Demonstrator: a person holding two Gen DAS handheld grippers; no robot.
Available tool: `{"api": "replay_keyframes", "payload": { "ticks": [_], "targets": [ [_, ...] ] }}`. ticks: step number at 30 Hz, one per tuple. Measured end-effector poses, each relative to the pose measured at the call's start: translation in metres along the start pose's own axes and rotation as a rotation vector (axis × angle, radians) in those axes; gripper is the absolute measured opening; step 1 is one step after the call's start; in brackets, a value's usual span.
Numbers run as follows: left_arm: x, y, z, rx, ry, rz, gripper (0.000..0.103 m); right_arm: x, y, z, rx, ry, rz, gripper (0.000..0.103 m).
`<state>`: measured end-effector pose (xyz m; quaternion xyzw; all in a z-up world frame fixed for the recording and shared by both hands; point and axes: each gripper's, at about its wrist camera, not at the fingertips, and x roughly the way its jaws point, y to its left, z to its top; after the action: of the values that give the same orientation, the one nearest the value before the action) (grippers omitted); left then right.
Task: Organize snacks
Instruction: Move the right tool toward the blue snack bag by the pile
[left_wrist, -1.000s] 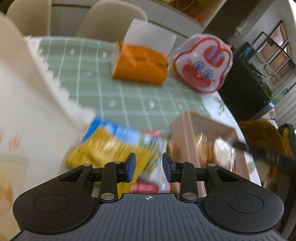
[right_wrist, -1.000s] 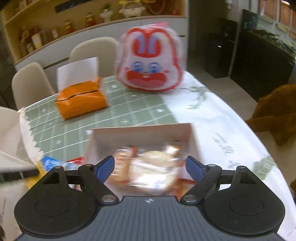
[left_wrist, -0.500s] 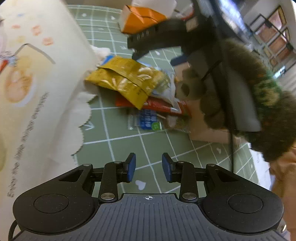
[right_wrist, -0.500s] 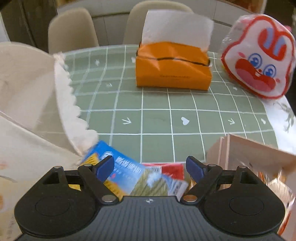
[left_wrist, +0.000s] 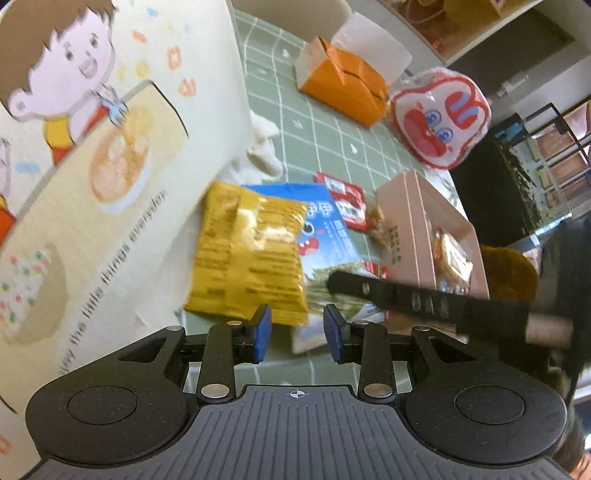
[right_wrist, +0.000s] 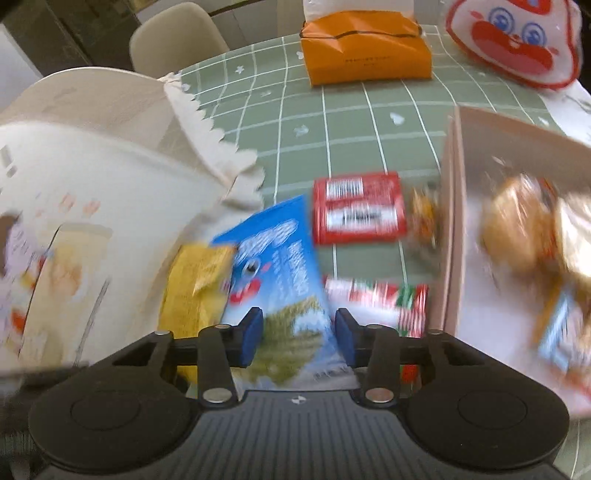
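While the right gripper (right_wrist: 298, 334) has just been closing its jaws on the blue snack packet (right_wrist: 280, 266) lying on the tabletop (right_wrist: 351, 122) beside the yellow packet (left_wrist: 251, 254), the left gripper (left_wrist: 297, 334) hangs narrowly apart and empty; light, crinkly and slippery, the packet looks best pinched at its near flat edge.

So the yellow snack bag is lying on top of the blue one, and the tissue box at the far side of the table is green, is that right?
Not quite. The yellow snack bag does lie on the blue one, but the tissue box at the far side of the table is orange; it is the tablecloth that is green. The right wrist view shows this.
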<state>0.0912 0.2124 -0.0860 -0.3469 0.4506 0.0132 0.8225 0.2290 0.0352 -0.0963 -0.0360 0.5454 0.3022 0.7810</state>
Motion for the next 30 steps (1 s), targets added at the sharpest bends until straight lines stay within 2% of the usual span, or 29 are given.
{"api": "replay_keyframes", "payload": {
  "ticks": [3,8,11,13,17,20,22,24,28,30],
  "targets": [
    [0.006,-0.008,-0.013,0.008,0.033,-0.022,0.035,-0.013,-0.005,-0.021,-0.008,-0.032,-0.030,0.041],
    [0.009,-0.036,-0.040,0.062,0.112,-0.117,0.035,-0.028,-0.029,-0.041,0.050,-0.105,-0.093,0.042],
    [0.011,-0.051,-0.057,0.119,0.185,-0.176,0.035,-0.033,-0.038,-0.050,0.085,-0.138,-0.122,0.048],
    [0.011,-0.057,-0.067,0.161,0.213,-0.187,0.035,-0.035,-0.043,-0.058,0.108,-0.155,-0.132,0.049],
    [0.011,-0.050,-0.077,0.172,0.208,-0.127,0.035,-0.051,-0.053,-0.081,0.144,-0.169,-0.071,0.067],
    [0.008,-0.041,-0.074,0.113,0.203,-0.116,0.035,-0.067,-0.062,-0.096,0.133,-0.188,-0.098,0.069],
    [0.007,-0.042,-0.072,0.087,0.214,-0.150,0.035,-0.073,-0.071,-0.099,0.131,-0.192,-0.118,0.070],
    [0.005,-0.046,-0.069,0.080,0.227,-0.184,0.035,-0.073,-0.081,-0.096,0.161,-0.190,-0.097,0.070],
    [-0.004,-0.055,-0.070,0.136,0.185,-0.149,0.035,-0.065,-0.079,-0.083,0.174,-0.189,-0.101,0.070],
    [-0.014,-0.051,-0.071,0.177,0.133,-0.113,0.035,-0.072,-0.074,-0.090,0.114,-0.193,-0.061,0.070]
  ]
}}
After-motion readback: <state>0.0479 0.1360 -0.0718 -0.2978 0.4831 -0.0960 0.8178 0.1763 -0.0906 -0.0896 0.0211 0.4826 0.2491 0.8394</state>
